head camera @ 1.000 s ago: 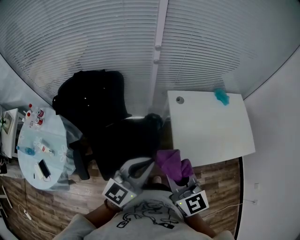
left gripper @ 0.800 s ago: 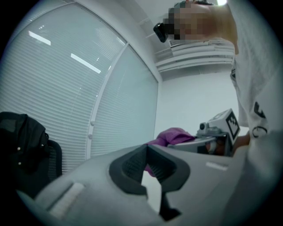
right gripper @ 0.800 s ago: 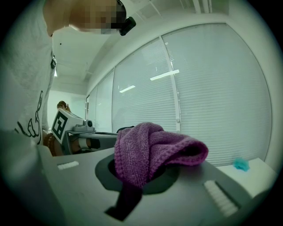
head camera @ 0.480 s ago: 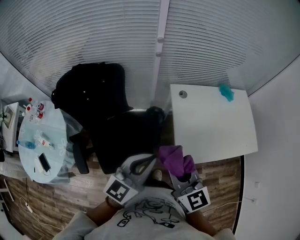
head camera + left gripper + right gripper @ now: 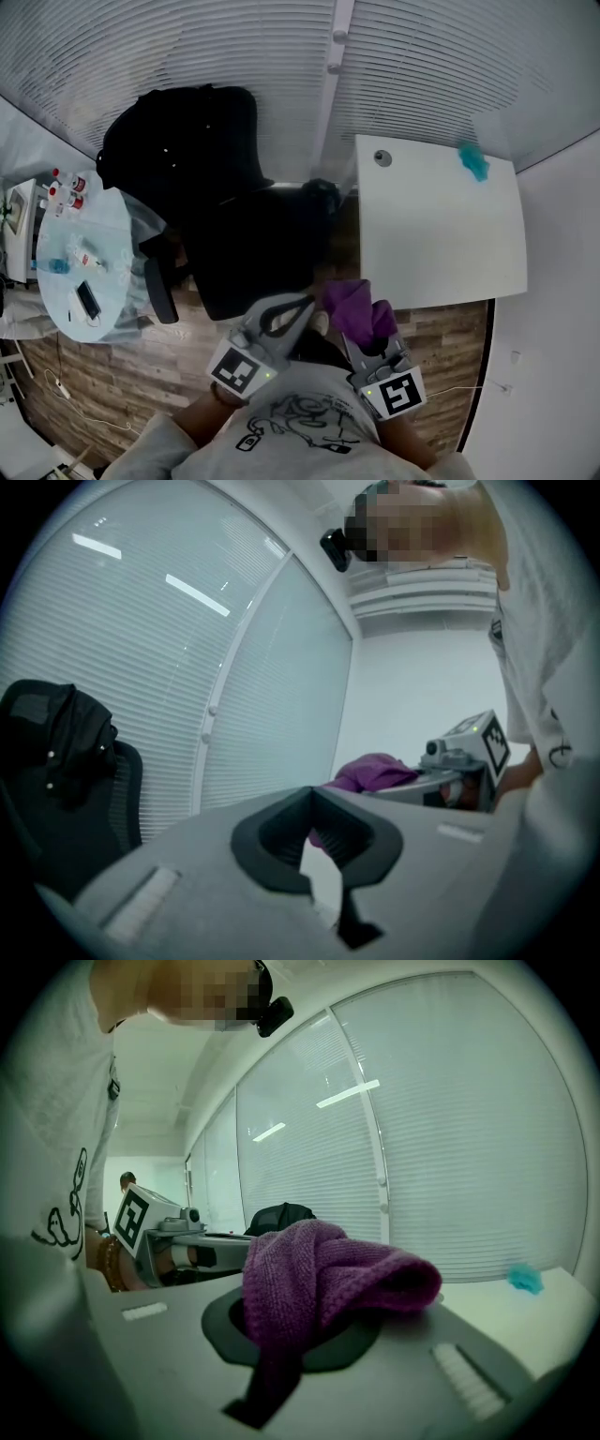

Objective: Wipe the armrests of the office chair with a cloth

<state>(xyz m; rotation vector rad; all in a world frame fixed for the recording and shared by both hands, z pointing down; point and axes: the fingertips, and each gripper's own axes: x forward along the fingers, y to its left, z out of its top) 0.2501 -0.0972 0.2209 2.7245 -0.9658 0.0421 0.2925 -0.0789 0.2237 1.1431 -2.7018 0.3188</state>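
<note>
A black office chair (image 5: pixel 253 253) with a dark jacket (image 5: pixel 183 141) over its back stands ahead of me. One armrest (image 5: pixel 161 291) shows at its left, the other (image 5: pixel 323 194) at its far right. My right gripper (image 5: pixel 364 330) is shut on a purple knitted cloth (image 5: pixel 354 309), which bulges over the jaws (image 5: pixel 328 1274) and is held in the air short of the chair's seat. My left gripper (image 5: pixel 302 306) hangs beside it, shut with nothing in it (image 5: pixel 312 791). Neither gripper touches the chair. The cloth (image 5: pixel 370 769) also shows in the left gripper view.
A white table (image 5: pixel 441 234) stands at the right with a teal cloth (image 5: pixel 473 161) near its far corner. At the left, a round glass table (image 5: pixel 103 281) carries bottles and a phone (image 5: pixel 87 300). White blinds (image 5: pixel 422 66) line the wall behind. The floor is wood plank.
The head view has shifted, so chair and white table sit a little further right in it. Both grippers keep the same pose, the cloth still in the right one.
</note>
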